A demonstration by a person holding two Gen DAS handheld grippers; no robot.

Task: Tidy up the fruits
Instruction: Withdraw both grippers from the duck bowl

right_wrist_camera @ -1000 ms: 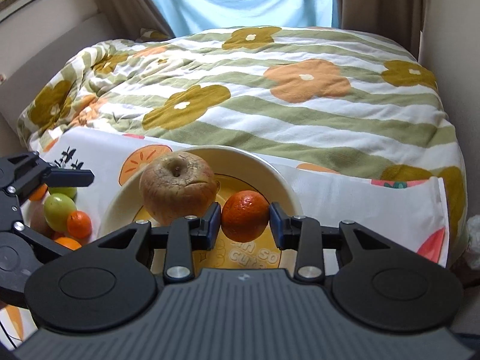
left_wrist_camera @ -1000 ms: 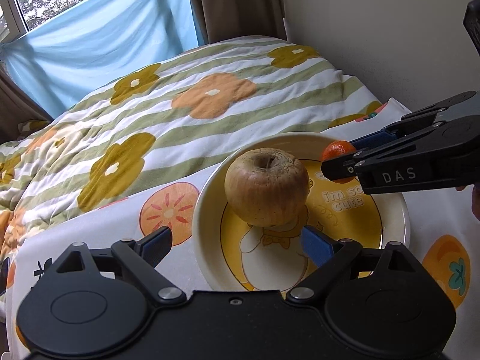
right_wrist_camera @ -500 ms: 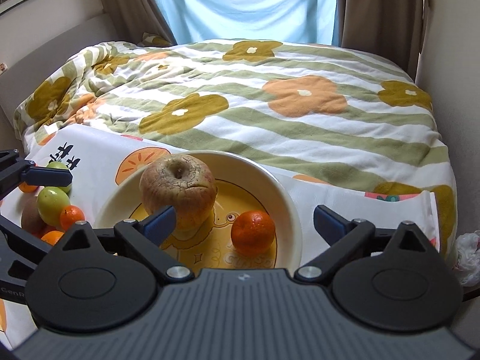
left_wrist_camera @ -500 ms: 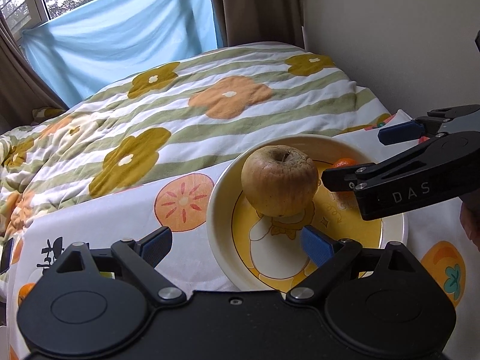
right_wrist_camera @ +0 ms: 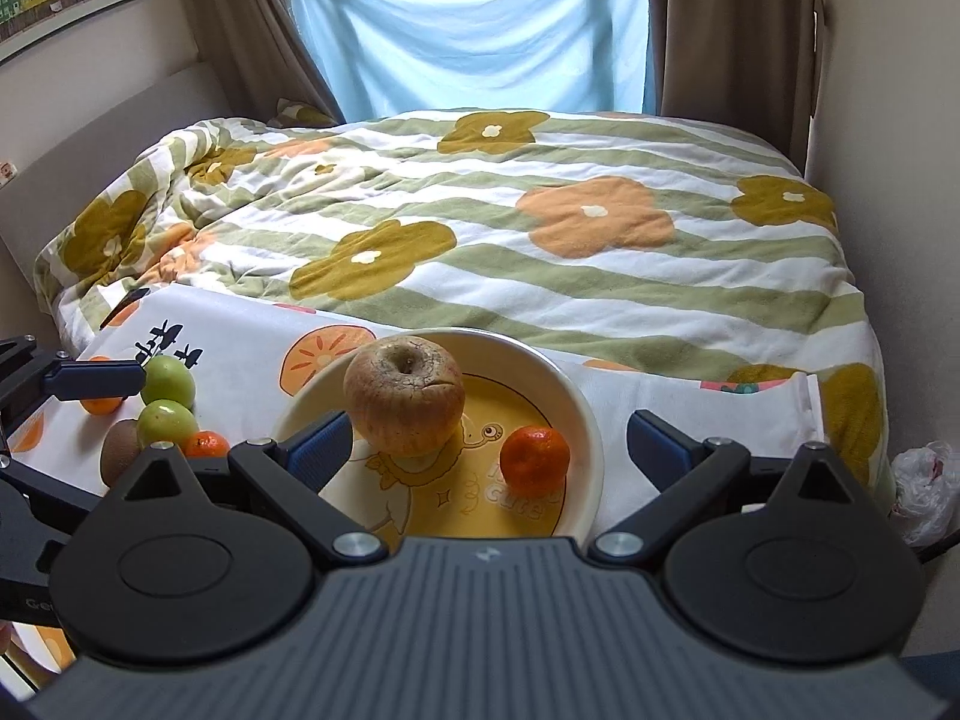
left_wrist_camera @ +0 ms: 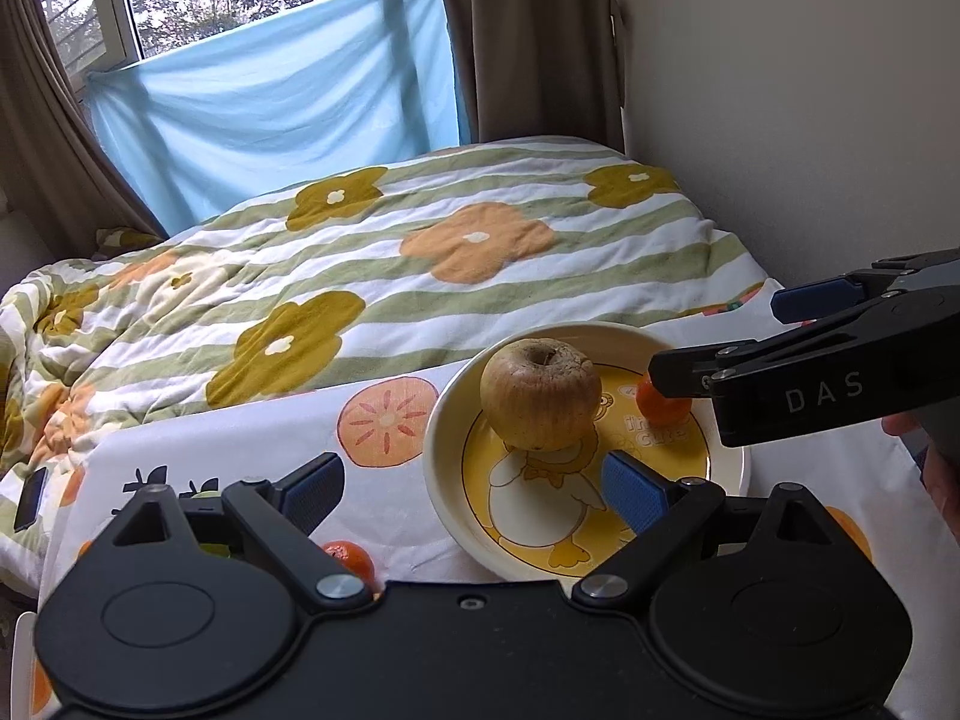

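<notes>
Bedside cloth (right_wrist_camera: 240, 360) | plate (right_wrist_camera: 576, 414) holds apple (right_wrist_camera: 405, 402), tangerine (right_wrist_camera: 534, 459) | your left gripper (left_wrist_camera: 474, 486) and right gripper (right_wrist_camera: 489, 441) spread, empty | five fruits (right_wrist_camera: 165, 423) remain.

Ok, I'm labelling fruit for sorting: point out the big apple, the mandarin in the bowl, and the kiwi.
big apple (right_wrist_camera: 403, 403), right wrist view, front skin.
mandarin (right_wrist_camera: 534, 458), right wrist view, middle of peel.
kiwi (right_wrist_camera: 121, 451), right wrist view, visible fuzzy side.
</notes>
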